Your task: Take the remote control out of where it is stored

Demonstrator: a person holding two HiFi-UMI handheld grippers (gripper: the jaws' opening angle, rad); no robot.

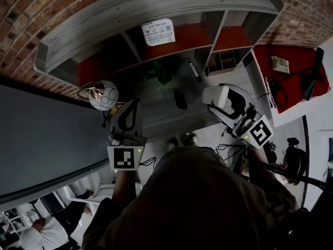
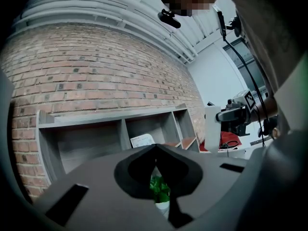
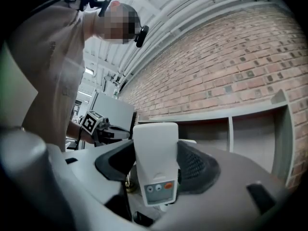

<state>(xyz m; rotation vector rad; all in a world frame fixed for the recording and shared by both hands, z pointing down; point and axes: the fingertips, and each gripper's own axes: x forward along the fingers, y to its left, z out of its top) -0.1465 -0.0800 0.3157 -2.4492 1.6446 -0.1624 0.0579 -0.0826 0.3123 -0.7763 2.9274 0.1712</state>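
Note:
The remote control [image 3: 155,162] is a white slab with two grey buttons and an orange one. My right gripper [image 3: 155,150] is shut on it and holds it in the air in front of the grey wall shelf [image 1: 156,9]. From the head view the remote control [image 1: 216,95] sticks out of the right gripper [image 1: 225,102] at centre right. In the left gripper view the remote control [image 2: 212,128] shows as a pale block at the right. My left gripper [image 1: 129,111] hangs to the left of it, jaws closed tip to tip with nothing between them [image 2: 155,147].
The shelf compartments have red floors, and a white printed sheet [image 1: 157,32] leans in one. Below the shelf are a green plant [image 1: 164,72], a dark object [image 1: 180,99] and a round white ornament [image 1: 104,95]. A red surface [image 1: 294,61] with cables lies at the right.

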